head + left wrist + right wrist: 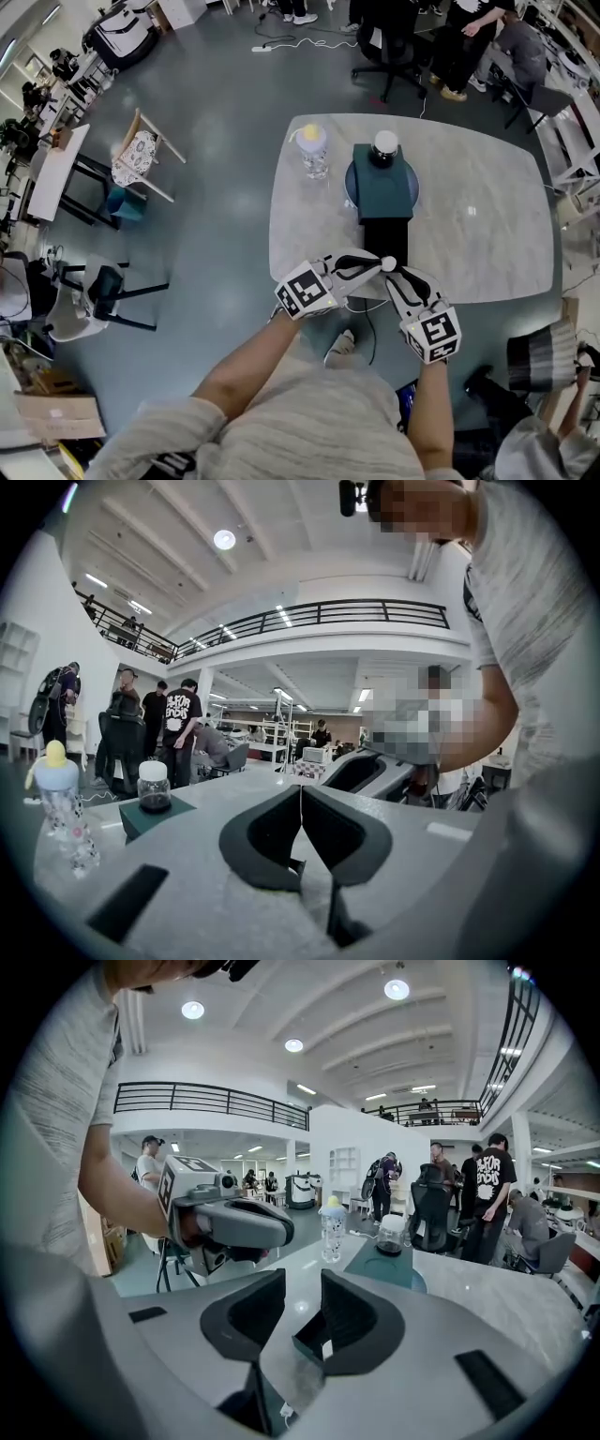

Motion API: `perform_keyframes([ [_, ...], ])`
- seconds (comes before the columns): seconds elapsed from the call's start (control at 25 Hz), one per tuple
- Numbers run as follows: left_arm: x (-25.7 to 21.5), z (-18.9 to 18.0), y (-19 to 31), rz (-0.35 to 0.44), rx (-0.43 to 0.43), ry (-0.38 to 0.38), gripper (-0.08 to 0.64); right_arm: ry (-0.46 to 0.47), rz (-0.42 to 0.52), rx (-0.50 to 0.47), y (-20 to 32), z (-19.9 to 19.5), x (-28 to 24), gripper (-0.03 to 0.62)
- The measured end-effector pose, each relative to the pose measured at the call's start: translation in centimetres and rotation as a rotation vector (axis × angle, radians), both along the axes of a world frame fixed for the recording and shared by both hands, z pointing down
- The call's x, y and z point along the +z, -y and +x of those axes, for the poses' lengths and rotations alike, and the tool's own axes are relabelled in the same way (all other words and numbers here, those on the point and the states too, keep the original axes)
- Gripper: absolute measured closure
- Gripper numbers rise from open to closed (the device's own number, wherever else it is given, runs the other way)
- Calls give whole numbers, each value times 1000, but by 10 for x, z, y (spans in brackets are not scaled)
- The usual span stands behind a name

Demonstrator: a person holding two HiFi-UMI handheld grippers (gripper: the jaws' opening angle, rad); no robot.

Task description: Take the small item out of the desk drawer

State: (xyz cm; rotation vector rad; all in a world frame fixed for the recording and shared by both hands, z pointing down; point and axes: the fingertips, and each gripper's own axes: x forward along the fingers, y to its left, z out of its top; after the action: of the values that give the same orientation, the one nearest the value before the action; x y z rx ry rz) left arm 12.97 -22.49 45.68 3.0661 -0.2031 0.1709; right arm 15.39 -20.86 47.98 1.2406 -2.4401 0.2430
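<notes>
"Where is the little thing?"

"The small white ball point(387, 263) is at the near edge of the table point(487, 234). It is just in front of the black drawer point(387, 234), which sticks out of the dark green box point(382, 183)."

"Is a gripper holding it?"

"No. The right gripper point(303, 1283) has its jaws partly apart, with nothing between them. The left gripper point(301, 794) has its jaws pressed together on nothing. Both tips are right beside the ball."

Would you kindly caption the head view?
Left gripper and right gripper hover by the white marble table near the dark green drawer box.
</notes>
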Motion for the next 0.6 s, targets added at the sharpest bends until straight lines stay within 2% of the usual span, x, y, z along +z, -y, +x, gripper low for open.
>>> perform_keyframes([
  [0.6, 41, 5, 31, -74, -17, 21, 545, -139, -143, 16, 26, 11, 74, 433],
])
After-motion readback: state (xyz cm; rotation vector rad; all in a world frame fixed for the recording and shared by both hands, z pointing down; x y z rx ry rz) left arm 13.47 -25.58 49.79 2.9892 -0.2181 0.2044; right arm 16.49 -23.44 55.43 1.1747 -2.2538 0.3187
